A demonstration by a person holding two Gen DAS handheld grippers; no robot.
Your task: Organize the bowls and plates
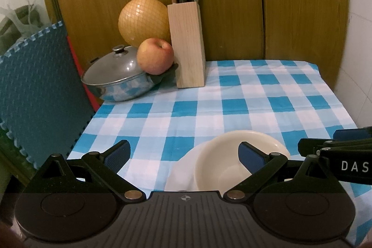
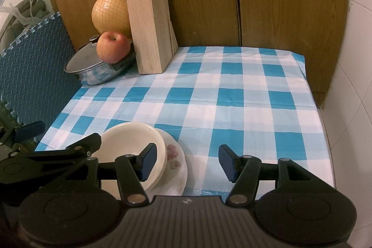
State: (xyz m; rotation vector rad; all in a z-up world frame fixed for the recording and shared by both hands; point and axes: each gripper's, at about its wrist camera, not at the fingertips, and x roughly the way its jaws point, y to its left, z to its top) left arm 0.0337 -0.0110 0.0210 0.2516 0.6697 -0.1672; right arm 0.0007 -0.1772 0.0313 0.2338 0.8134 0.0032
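Hovering tilted over stacked bowls [image 2: 132, 145], both grippers' jaws apart, seemingly empty.

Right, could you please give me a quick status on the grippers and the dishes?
Left gripper open, right gripper open, both empty. Cream bowls stacked on floral plate, near edge of checked tablecloth. Nothing in the way.
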